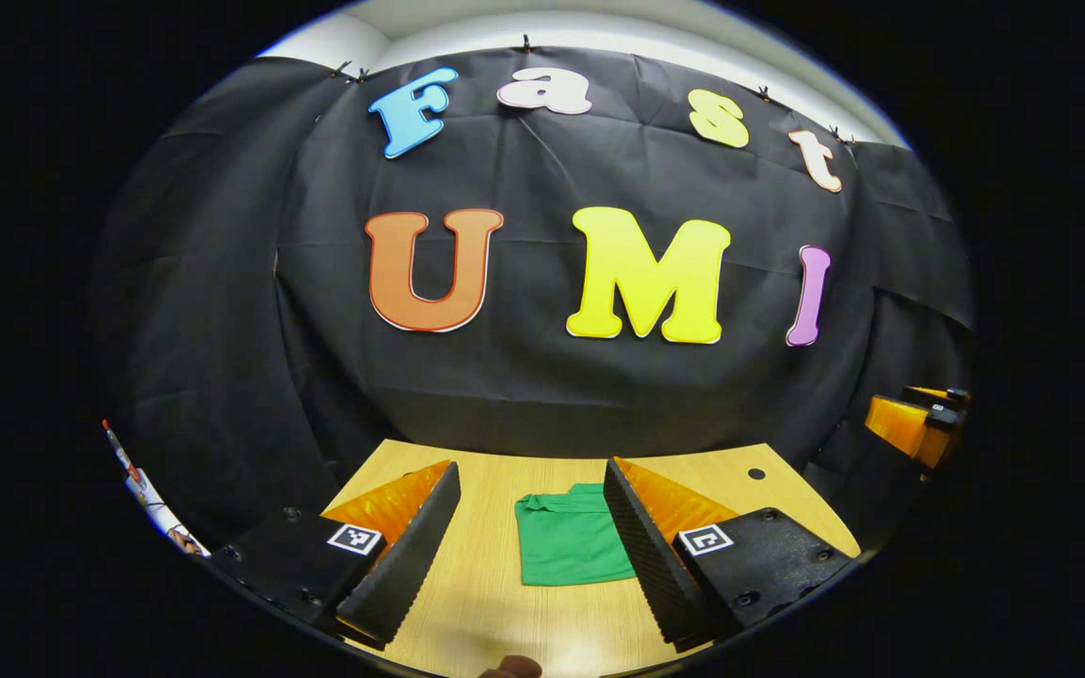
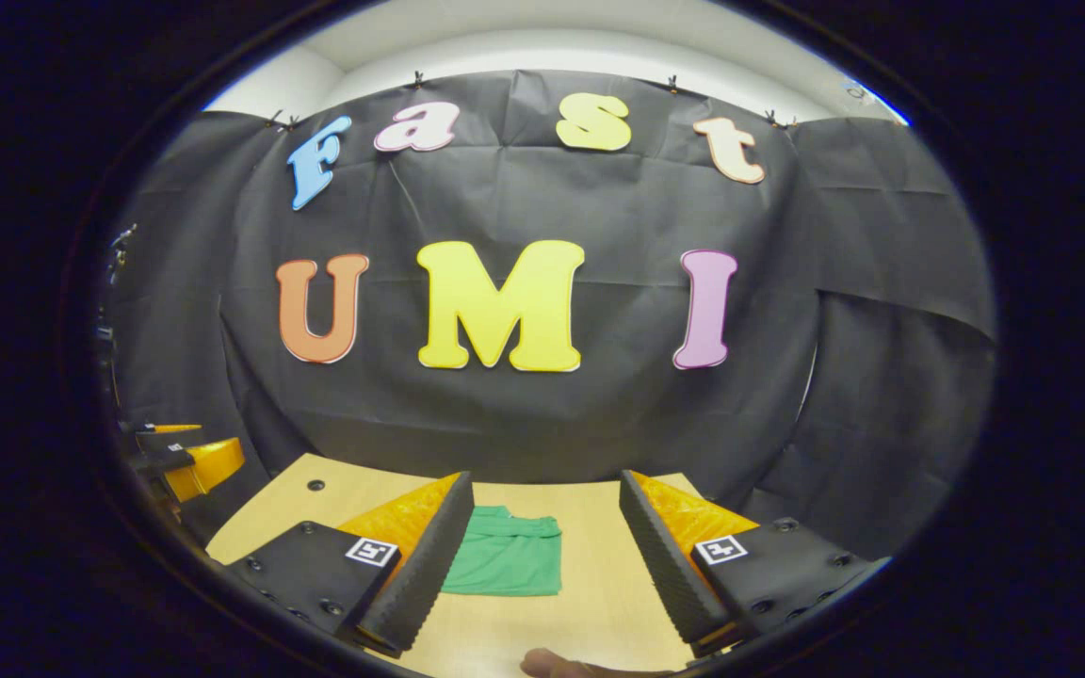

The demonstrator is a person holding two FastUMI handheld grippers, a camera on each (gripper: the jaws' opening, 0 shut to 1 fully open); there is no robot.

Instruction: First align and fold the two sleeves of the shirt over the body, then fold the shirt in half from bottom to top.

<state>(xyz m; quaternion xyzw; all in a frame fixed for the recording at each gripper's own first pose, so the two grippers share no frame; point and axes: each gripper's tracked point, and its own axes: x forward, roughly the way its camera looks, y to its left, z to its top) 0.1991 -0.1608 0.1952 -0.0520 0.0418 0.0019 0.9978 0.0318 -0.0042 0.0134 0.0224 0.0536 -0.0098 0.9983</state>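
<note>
A green shirt (image 1: 569, 539) lies folded into a compact rectangle on the wooden table (image 1: 495, 603). In the left gripper view my left gripper (image 1: 531, 482) hangs above the table, open, with the shirt showing between its fingers and partly hidden behind the right finger. In the right gripper view the same shirt (image 2: 507, 563) lies just past the left finger, and my right gripper (image 2: 547, 490) is open and holds nothing. The right gripper (image 1: 914, 424) also shows at the far right edge of the left gripper view; the left gripper (image 2: 186, 461) shows at the far left of the right gripper view.
The black cloth wall stands close behind the table's far edge. A small dark hole (image 1: 755, 474) marks the table top near its far right corner. A bit of a finger (image 2: 557, 664) shows at the bottom of the right gripper view.
</note>
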